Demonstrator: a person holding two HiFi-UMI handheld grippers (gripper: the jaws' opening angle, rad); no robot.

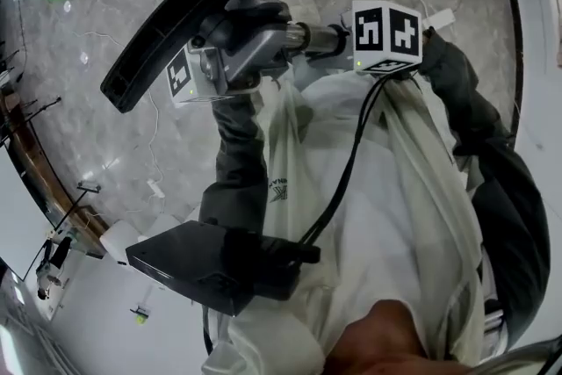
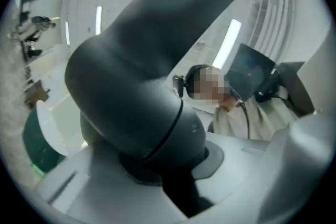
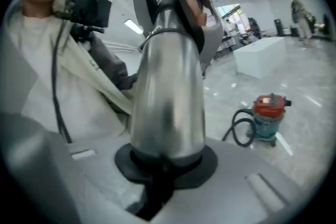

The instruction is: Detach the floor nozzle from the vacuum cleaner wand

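Steel wand [image 3: 168, 107] pinched in right gripper [image 3: 157, 178], black floor nozzle [image 1: 193, 4] neck clamped in left gripper [image 2: 173, 181], both mid-air; wand's long axis runs straight btwn grippers, so pull likely goes along it.

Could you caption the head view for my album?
Left gripper clamps the neck of the black floor nozzle; right gripper clamps the silver wand.
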